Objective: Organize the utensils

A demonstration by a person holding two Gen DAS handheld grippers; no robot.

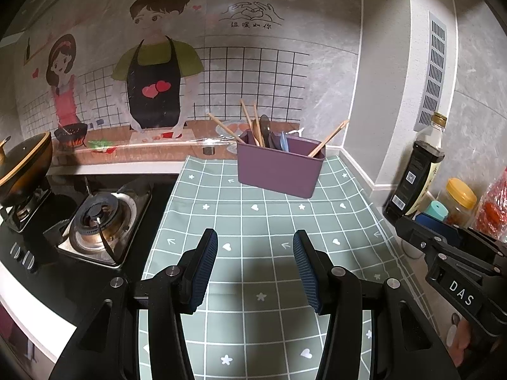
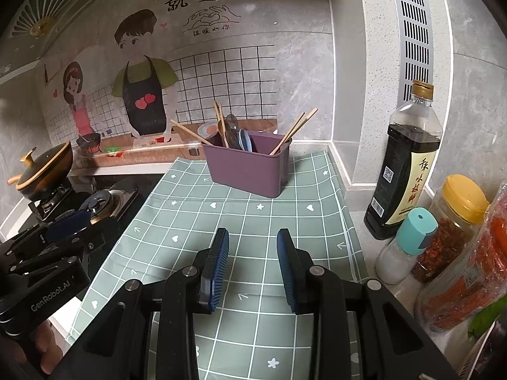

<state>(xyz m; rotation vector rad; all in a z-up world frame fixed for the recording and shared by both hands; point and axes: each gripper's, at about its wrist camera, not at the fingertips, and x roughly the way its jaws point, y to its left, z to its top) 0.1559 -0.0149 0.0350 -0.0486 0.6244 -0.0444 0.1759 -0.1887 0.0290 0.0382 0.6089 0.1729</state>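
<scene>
A purple utensil holder (image 1: pixel 280 171) stands at the far end of the green checked mat (image 1: pixel 253 221); it also shows in the right wrist view (image 2: pixel 248 167). It holds wooden chopsticks (image 1: pixel 248 123), dark spoons (image 1: pixel 264 128) and a blue spoon (image 1: pixel 284 142). More chopsticks (image 2: pixel 293 131) lean at its right end. My left gripper (image 1: pixel 255 243) is open and empty above the mat, well short of the holder. My right gripper (image 2: pixel 252 242) is open and empty, also over the mat short of the holder. Each gripper's body shows at the edge of the other's view.
A gas stove (image 1: pixel 98 221) with a covered pot (image 1: pixel 25 161) lies left of the mat. A soy sauce bottle (image 2: pixel 405 164), a teal-capped shaker (image 2: pixel 407 243), a yellow-lidded jar (image 2: pixel 453 221) and a red packet (image 2: pixel 475 269) crowd the right wall.
</scene>
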